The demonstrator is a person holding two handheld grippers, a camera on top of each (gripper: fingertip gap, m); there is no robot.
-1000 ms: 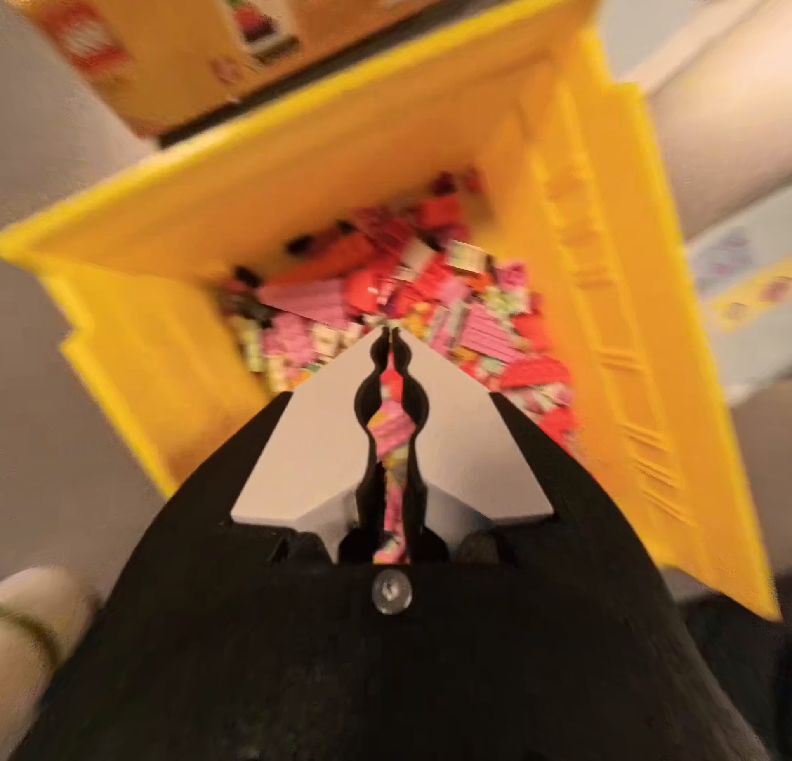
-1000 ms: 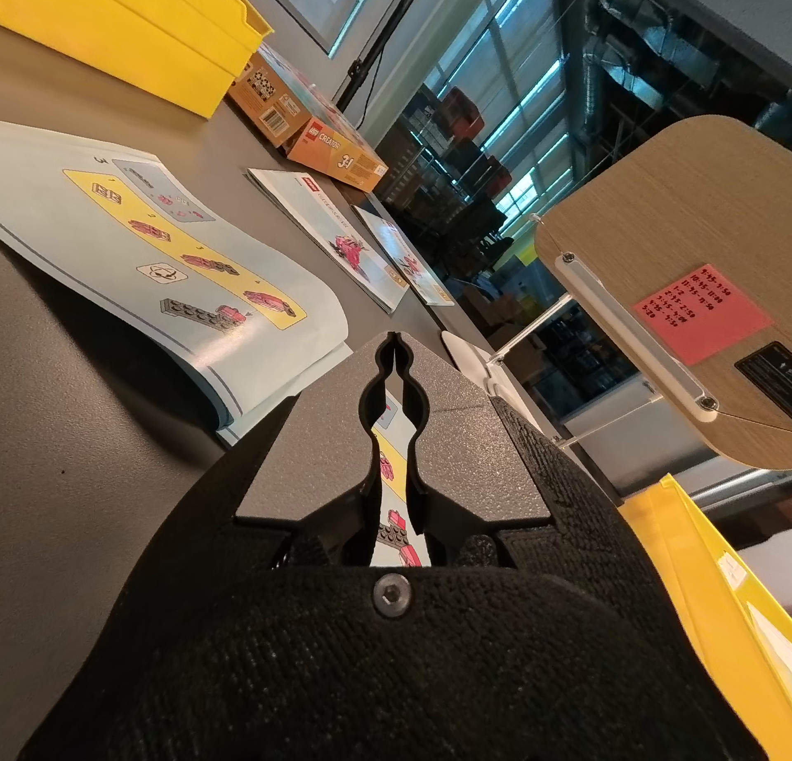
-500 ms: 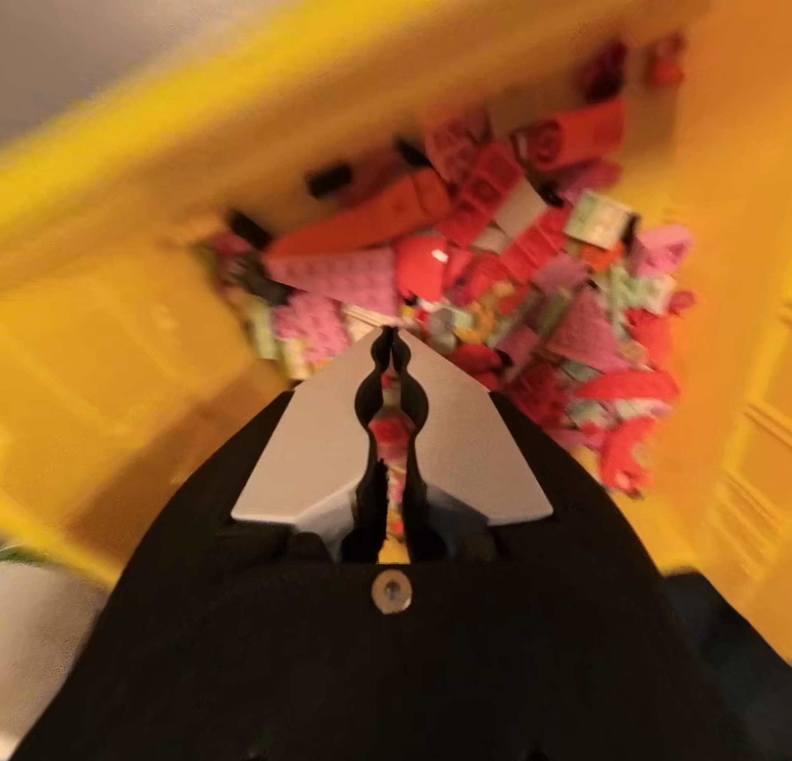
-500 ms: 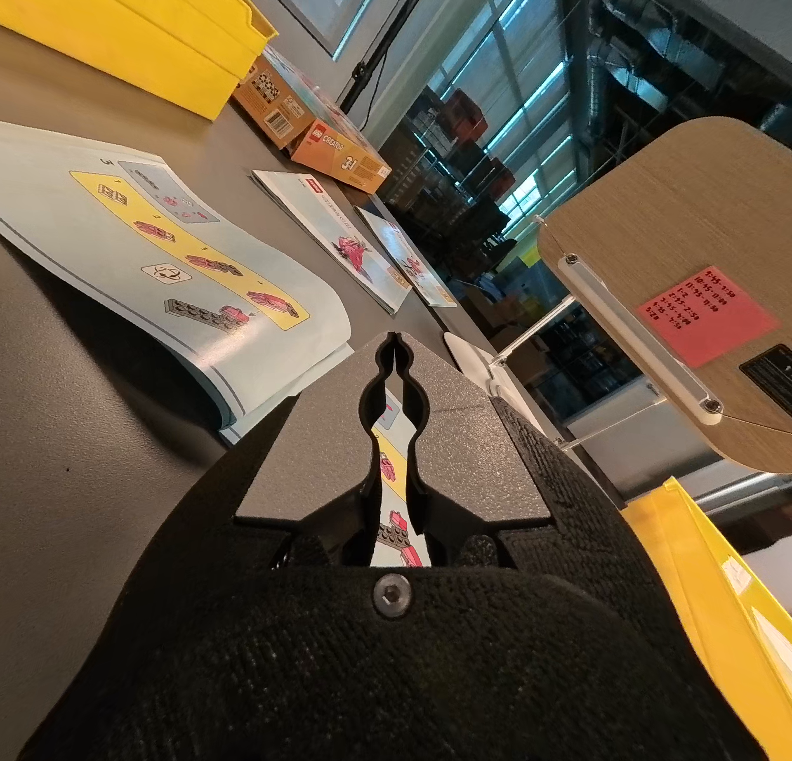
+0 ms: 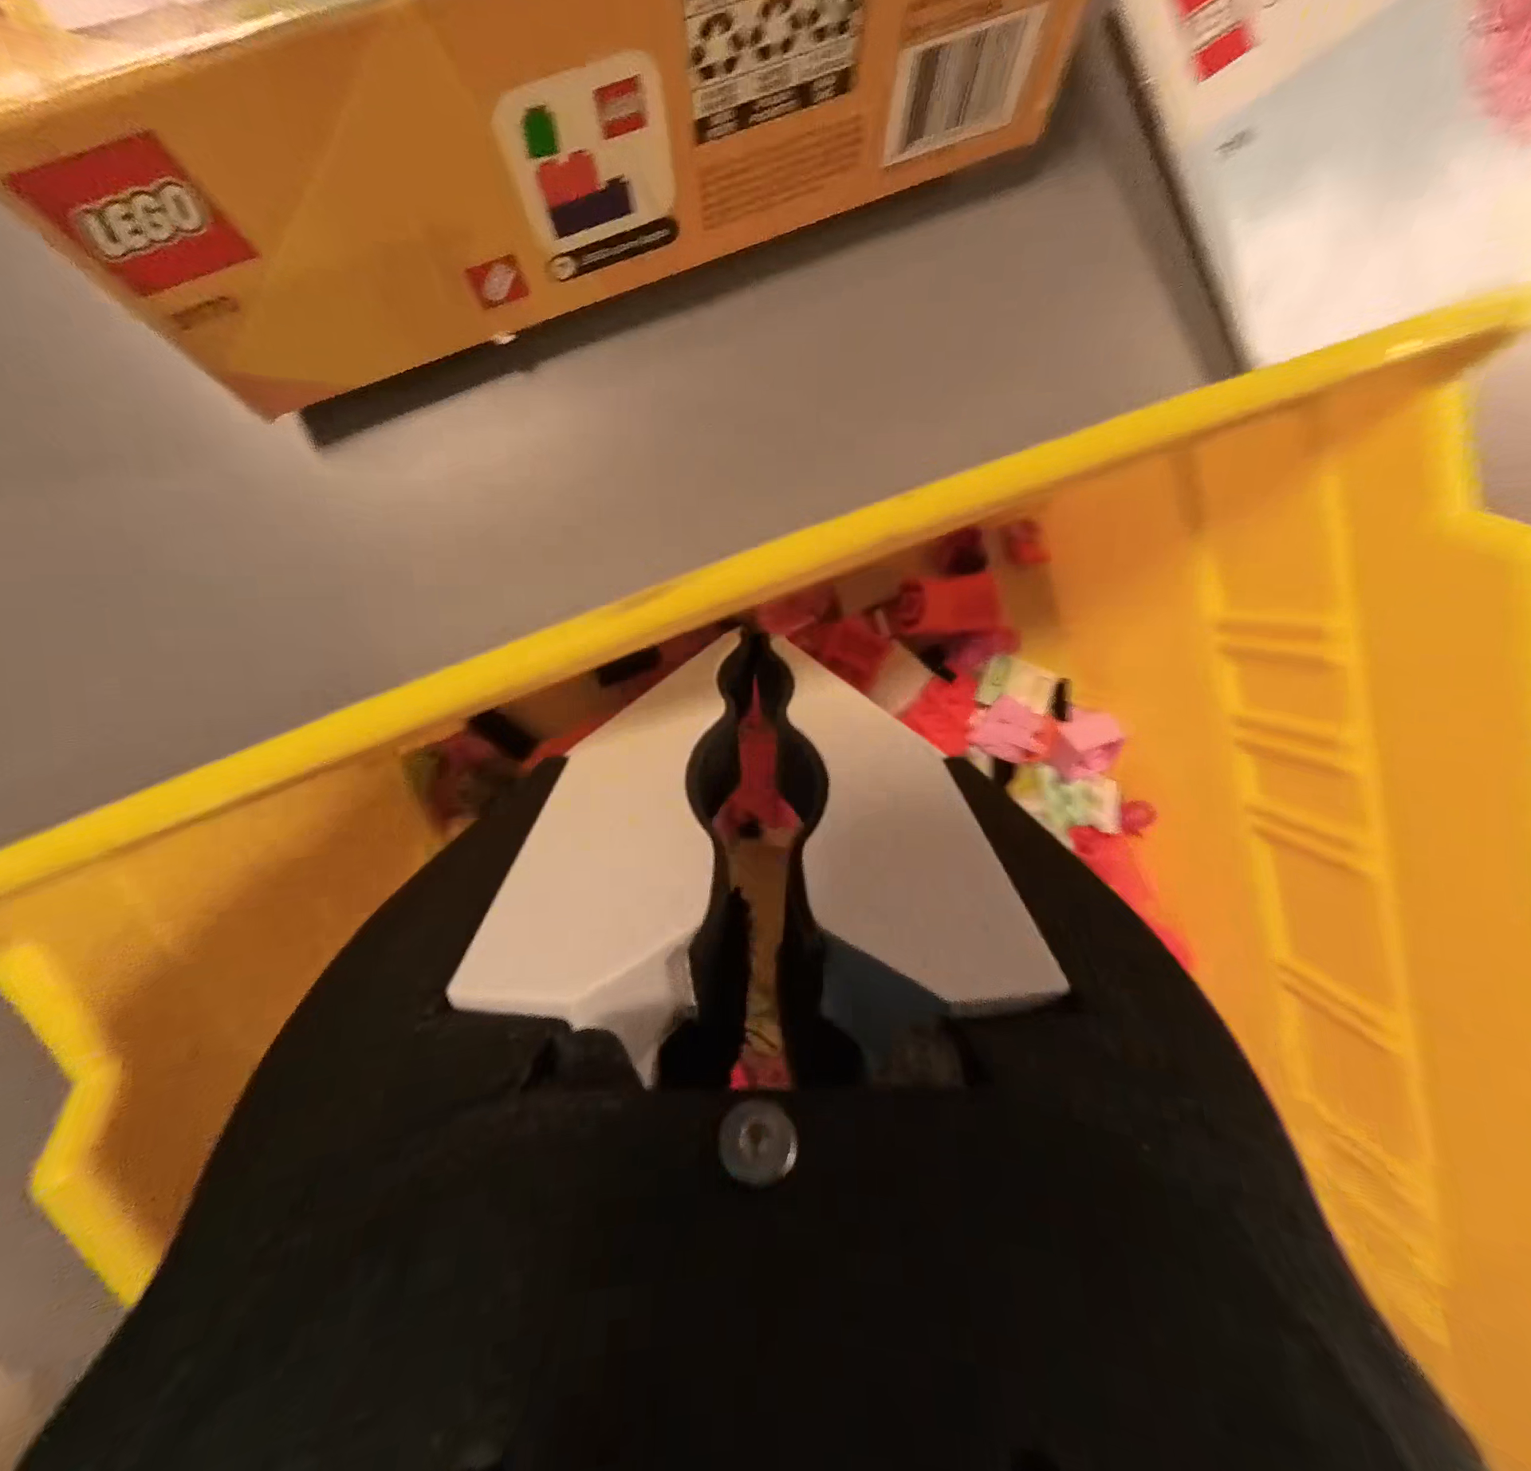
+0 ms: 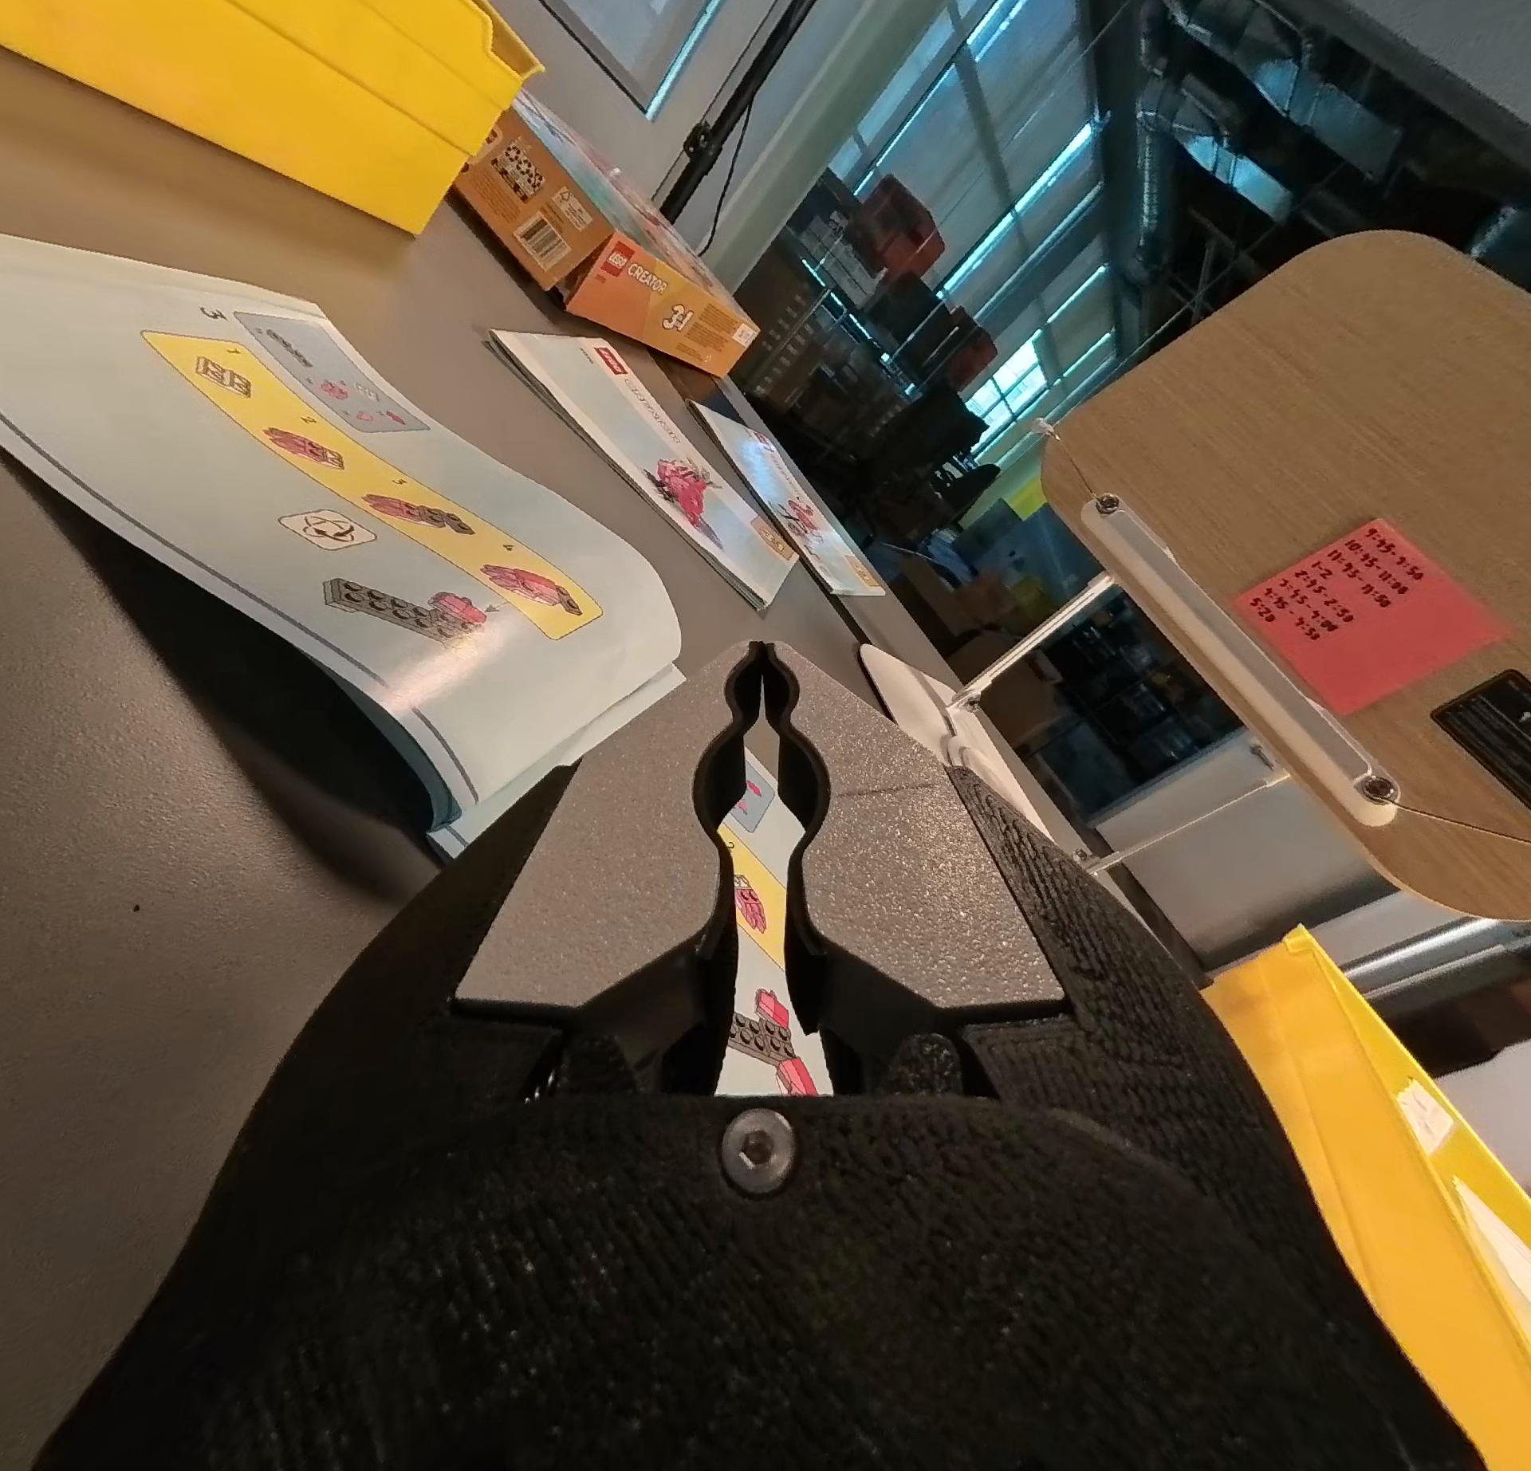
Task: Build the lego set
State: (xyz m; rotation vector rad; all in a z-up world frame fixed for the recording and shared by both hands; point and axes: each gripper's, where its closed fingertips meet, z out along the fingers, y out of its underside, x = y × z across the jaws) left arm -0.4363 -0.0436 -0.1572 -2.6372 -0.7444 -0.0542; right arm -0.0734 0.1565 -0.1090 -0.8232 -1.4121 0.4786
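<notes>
My left gripper (image 5: 755,644) is shut with nothing between its tips. It hangs over a yellow bin (image 5: 866,538), its tips near the bin's far rim. A pile of red, pink and pale green bricks (image 5: 1027,735) lies in the bin beneath and to the right of the fingers. My right gripper (image 6: 764,653) is shut and empty, low over the grey table (image 6: 166,851). Its tips point past the edge of an open instruction booklet (image 6: 331,479).
An orange toy box (image 5: 497,147) lies beyond the bin, with a booklet (image 5: 1325,147) to its right. In the right wrist view are stacked yellow bins (image 6: 248,64), the orange box (image 6: 630,271), two closed booklets (image 6: 646,454), a wooden panel (image 6: 1325,437) and another yellow bin (image 6: 1367,1141). Some 40 cm of space lies between my two pairs of fingers.
My left gripper dipped close to the bricks, then drew back and tilted up, so the bin's far rim and the orange box now show. It stayed shut. My right gripper barely moved.
</notes>
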